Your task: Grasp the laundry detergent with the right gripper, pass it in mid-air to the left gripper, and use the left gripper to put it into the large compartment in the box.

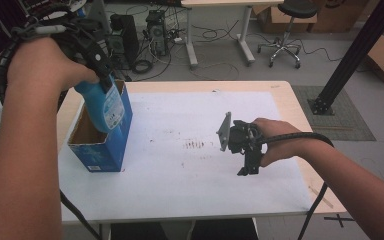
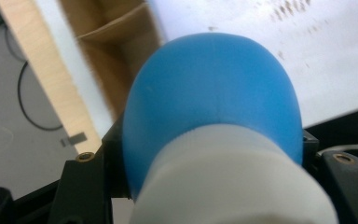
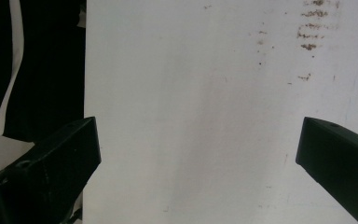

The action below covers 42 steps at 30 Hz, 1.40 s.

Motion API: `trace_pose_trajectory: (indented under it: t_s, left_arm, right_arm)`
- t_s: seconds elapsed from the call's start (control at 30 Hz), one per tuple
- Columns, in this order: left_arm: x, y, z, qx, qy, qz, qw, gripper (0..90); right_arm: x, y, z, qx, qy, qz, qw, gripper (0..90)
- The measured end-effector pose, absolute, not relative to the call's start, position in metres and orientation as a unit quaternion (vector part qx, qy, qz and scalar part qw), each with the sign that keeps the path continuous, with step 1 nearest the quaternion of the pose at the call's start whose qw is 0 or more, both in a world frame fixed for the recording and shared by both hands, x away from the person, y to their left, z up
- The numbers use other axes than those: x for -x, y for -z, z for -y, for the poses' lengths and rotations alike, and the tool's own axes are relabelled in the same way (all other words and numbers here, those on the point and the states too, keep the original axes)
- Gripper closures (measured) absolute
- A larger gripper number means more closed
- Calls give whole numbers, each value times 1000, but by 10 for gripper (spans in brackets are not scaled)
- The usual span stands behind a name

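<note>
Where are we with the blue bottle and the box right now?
Done: the left gripper is shut on the blue bottle near its white cap. In hand: the bottle's lower part sits inside the open blue box. The right gripper rests open on the table, holding nothing.

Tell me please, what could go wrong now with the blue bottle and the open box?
The left tool grips the blue bottle only near its white cap, so the heavy body may swing or slip. The bottle hangs partly inside the blue box; it could catch a box wall and tip the box, since the right tool rests apart, open.
</note>
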<state>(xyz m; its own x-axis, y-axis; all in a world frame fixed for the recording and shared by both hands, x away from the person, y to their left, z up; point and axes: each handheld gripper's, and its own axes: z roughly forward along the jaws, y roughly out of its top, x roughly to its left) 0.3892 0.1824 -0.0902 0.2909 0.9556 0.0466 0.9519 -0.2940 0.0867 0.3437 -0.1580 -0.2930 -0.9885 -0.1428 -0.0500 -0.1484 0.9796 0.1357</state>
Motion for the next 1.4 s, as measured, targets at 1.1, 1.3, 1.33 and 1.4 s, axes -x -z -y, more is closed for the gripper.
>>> trace_pose_trajectory:
  t_s: [1.1,1.3,1.33,1.4]
  left_arm:
    - [-414,132,-241,-721,-27,-692,-2,385]
    - [-417,150,-246,-721,-18,-693,-2,385]
    - [-418,155,-246,-721,-16,-693,-2,385]
    - [-419,162,-247,-721,-13,-693,-3,385]
  right_arm:
    - [-344,294,159,76,-47,-996,13,0]
    - [-344,294,160,74,-44,-996,13,0]
    - [-344,294,160,74,-44,-996,13,0]
    - [-344,295,160,75,-44,-996,12,0]
